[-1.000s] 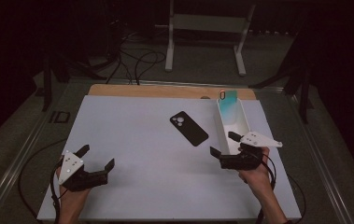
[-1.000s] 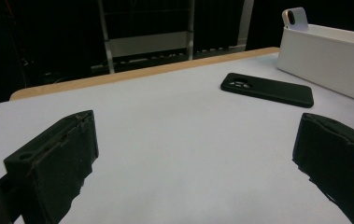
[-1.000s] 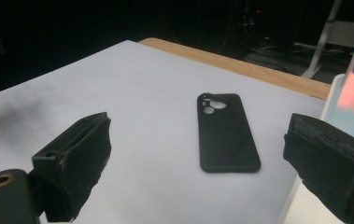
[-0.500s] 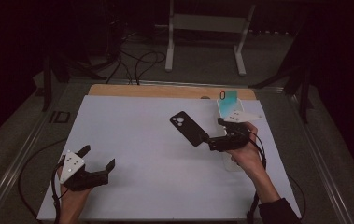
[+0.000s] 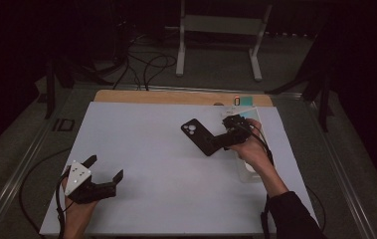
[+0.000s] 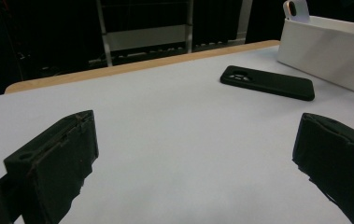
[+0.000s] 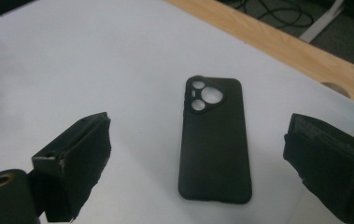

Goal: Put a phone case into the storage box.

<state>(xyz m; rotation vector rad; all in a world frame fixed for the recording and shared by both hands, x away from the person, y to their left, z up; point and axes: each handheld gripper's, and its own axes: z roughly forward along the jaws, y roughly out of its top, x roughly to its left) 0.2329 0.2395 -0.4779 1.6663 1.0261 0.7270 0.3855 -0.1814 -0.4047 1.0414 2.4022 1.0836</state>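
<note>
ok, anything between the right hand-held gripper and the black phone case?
Nothing visible. The right hand-held gripper has its jaws spread wide, and the black phone case lies flat on bare white table straight ahead between them. The white tray sits off to the side, not in the path.

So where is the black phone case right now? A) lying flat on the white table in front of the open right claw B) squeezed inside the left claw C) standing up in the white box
A: the black phone case lies flat on the white table, apart from the right claw, whose jaws stand wide open.
</note>
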